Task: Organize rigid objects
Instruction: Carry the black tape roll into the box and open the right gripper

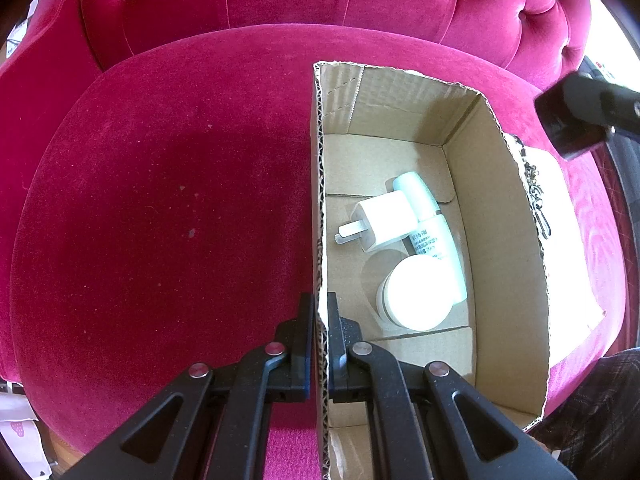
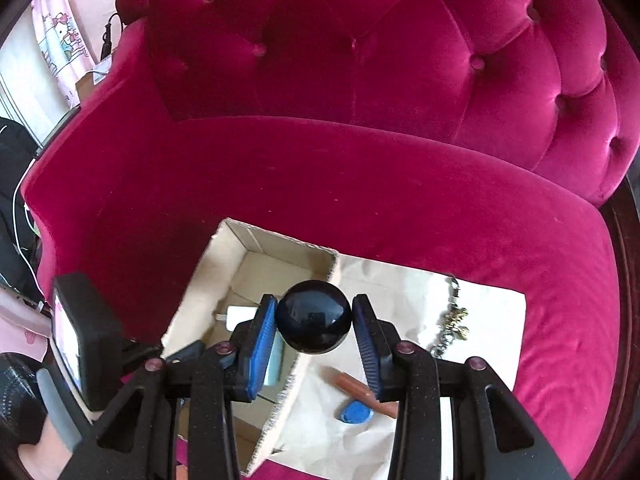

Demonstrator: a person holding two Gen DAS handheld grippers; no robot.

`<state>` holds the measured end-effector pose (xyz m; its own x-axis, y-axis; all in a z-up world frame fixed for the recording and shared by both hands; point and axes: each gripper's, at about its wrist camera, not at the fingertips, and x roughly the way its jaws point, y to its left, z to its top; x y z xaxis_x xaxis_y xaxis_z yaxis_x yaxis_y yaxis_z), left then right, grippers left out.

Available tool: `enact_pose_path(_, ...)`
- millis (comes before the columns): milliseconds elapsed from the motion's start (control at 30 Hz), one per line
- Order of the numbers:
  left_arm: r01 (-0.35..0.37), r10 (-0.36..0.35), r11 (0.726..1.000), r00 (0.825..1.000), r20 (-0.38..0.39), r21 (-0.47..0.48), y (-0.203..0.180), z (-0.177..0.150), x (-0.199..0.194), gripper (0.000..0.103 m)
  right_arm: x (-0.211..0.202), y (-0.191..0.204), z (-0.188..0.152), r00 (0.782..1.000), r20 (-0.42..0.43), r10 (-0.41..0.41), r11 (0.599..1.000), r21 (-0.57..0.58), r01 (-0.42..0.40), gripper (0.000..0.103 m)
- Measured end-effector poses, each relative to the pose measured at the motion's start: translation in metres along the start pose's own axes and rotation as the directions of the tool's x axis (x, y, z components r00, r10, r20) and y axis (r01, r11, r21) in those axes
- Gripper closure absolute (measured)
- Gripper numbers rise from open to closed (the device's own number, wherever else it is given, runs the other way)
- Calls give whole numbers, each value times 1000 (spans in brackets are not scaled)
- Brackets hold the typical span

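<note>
My left gripper (image 1: 320, 308) is shut on the left wall of an open cardboard box (image 1: 516, 240) that stands on a magenta velvet seat. Inside the box lie a white charger plug (image 1: 382, 222), a pale green tube (image 1: 430, 224) and a round white jar (image 1: 418, 294). In the right wrist view, my right gripper (image 2: 314, 316) is shut on a glossy black ball (image 2: 313, 317), held in the air above the right wall of the cardboard box (image 2: 200, 296). Its blue pads (image 2: 262, 344) press on both sides of the ball.
Beside the box lies a sheet of brown paper (image 2: 400, 292) with a metal keychain (image 2: 452, 324), a brown stick (image 2: 356, 388) and a blue tag (image 2: 357, 414) on it. The keychain (image 1: 536, 196) also shows past the box wall. The right gripper's body (image 1: 584, 116) hangs at the upper right.
</note>
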<state>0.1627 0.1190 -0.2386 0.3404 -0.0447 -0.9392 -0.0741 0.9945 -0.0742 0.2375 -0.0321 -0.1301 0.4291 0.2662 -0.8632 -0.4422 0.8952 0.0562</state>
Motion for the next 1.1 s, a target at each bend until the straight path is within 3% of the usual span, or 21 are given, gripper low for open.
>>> enact_pose_path(733, 0, 0, 1000, 1000, 0, 0, 0, 1, 1, 99, 27, 37, 20, 998, -44, 40, 999, -6, -41, 62)
enact_pose_path(1100, -1, 1, 1000, 1000, 0, 2, -1, 0, 1, 99, 33, 36, 21, 997, -58, 42, 999, 4, -42, 61)
